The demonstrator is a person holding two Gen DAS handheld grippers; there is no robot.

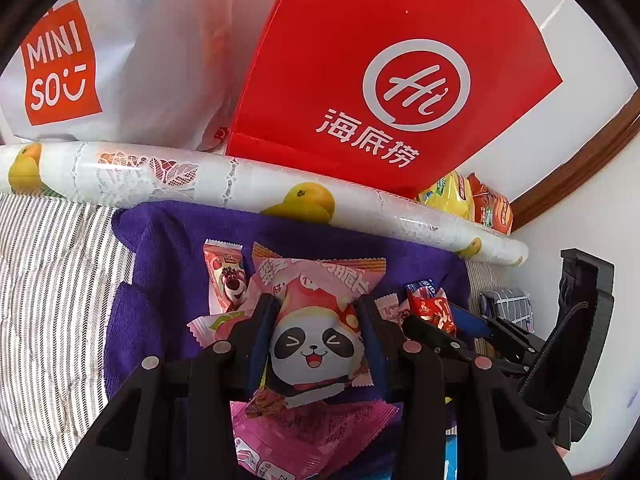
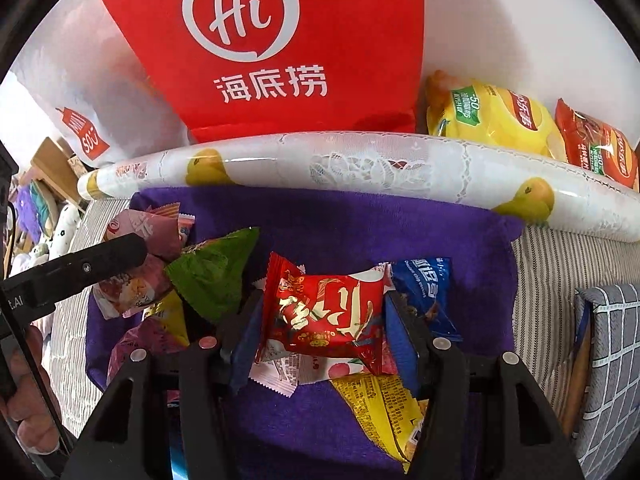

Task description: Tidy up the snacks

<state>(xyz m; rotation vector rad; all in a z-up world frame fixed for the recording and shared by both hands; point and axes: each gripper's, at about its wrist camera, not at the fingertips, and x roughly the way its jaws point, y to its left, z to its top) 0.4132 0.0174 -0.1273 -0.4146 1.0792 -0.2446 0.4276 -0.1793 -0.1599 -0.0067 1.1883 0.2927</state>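
1. The left tongs (image 1: 316, 312) are clenched on a pink panda packet (image 1: 316, 340), held just above the purple towel (image 1: 168, 264) with more pink wrappers beneath it.
2. The right tongs (image 2: 322, 312) are clenched on a red foil packet (image 2: 324, 312), lifted over a white lychee-print wrapper and a yellow packet (image 2: 380, 408).
3. So two snacks are in hand, one per side, and neither is set down in any sorted place yet.
4. Much is left, by my judgement: the right wrist view shows a green packet (image 2: 216, 276), a blue cookie packet (image 2: 424, 280) and crumpled pink wrappers lying mixed on the towel; the left wrist view shows a bear-print packet (image 1: 228, 276) beside the panda one.
5. No tray, box or clear grouping is visible, so I cannot tell where the snacks should go. The red paper bag (image 1: 360, 80) and white Miniso bag (image 1: 120, 60) stand behind a fruit-print roll (image 1: 240, 184); larger yellow and orange crisp bags (image 2: 492, 124) lie behind it too.
6. The task looks to be at an early or middle stage.
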